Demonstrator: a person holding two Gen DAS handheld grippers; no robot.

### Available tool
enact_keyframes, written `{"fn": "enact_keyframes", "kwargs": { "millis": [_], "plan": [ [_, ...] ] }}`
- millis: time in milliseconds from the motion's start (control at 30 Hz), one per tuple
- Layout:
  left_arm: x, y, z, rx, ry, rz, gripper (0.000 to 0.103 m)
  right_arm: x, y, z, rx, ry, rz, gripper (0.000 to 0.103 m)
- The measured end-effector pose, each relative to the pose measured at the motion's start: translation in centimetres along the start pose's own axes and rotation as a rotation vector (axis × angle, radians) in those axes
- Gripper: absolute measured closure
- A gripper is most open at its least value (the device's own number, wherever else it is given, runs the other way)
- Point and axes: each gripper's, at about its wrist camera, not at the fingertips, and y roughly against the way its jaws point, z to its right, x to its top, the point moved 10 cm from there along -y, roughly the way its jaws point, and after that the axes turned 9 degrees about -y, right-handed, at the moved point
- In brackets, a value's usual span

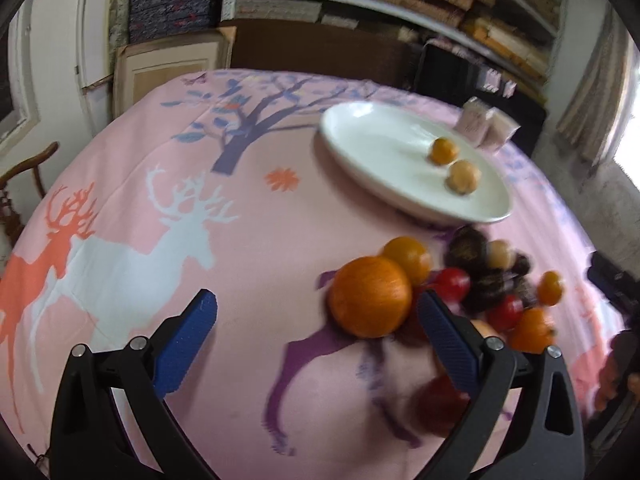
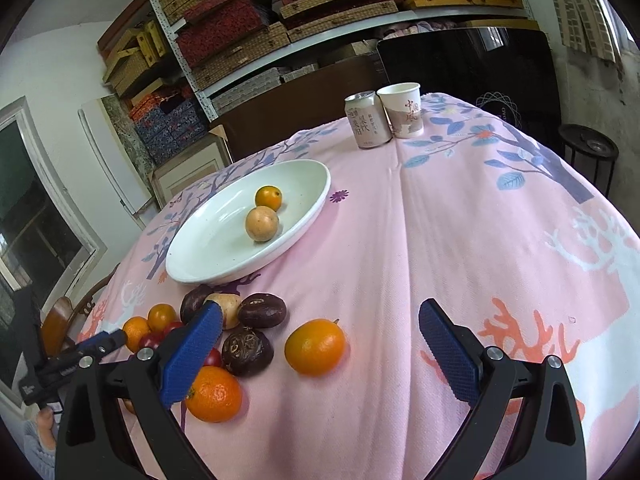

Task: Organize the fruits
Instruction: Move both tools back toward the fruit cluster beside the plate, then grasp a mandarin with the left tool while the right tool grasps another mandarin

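Your left tongs (image 1: pixel 316 326) stand wide with nothing between them, hovering over the pink surface (image 1: pixel 240 248) with a large orange (image 1: pixel 370 297) just inside the right-hand blue pad, and your right tongs (image 2: pixel 320 346) gape just as wide and empty, a small orange (image 2: pixel 315 346) lying on the cloth between their pads without touching either. Beyond both pairs the loose fruit pile (image 2: pixel 224 332) of oranges, dark passion fruits and red tomatoes sits just in front of the white plate (image 2: pixel 208 256). That plate holds a small orange fruit (image 2: pixel 268 196) and a tan round fruit (image 2: pixel 261 223) side by side, with a can (image 2: pixel 367 120) and a paper cup (image 2: pixel 402 109) touching each other further back.
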Motion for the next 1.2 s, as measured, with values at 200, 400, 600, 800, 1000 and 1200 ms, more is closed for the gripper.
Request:
{"fn": "enact_keyframes", "kwargs": {
  "millis": [200, 400, 600, 800, 1000, 1200],
  "plan": [
    [-1.3, 1.5, -4.8, 0.050, 0.157, 0.015, 0.004, 0.3, 0.0, 0.7, 0.011, -0.038, -0.004, 0.003],
    [-1.1, 2.0, -3.8, 0.039, 0.106, 0.040, 0.004, 0.1, -0.1, 0.6, 0.000, -0.017, -0.010, 0.004],
    [-1.1, 1.4, -2.2, 0.093, -0.011, 0.015, 0.004, -0.3, -0.3, 0.3, -0.023, 0.015, -0.013, 0.004],
    [-0.4, 1.4, -1.8, 0.117, -0.052, 0.041, 0.004, -1.1, -0.7, -0.1, -0.049, 0.066, -0.031, 0.004],
    [0.1, 1.0, -0.2, 0.140, -0.147, 0.042, 0.004, -2.0, -1.3, -0.8, -0.078, 0.138, -0.053, 0.004],
    [-0.1, 0.4, -0.1, 0.108, -0.149, 0.020, 0.004, -2.7, -1.8, -0.7, -0.104, 0.163, -0.076, 0.018]
  ]
}}
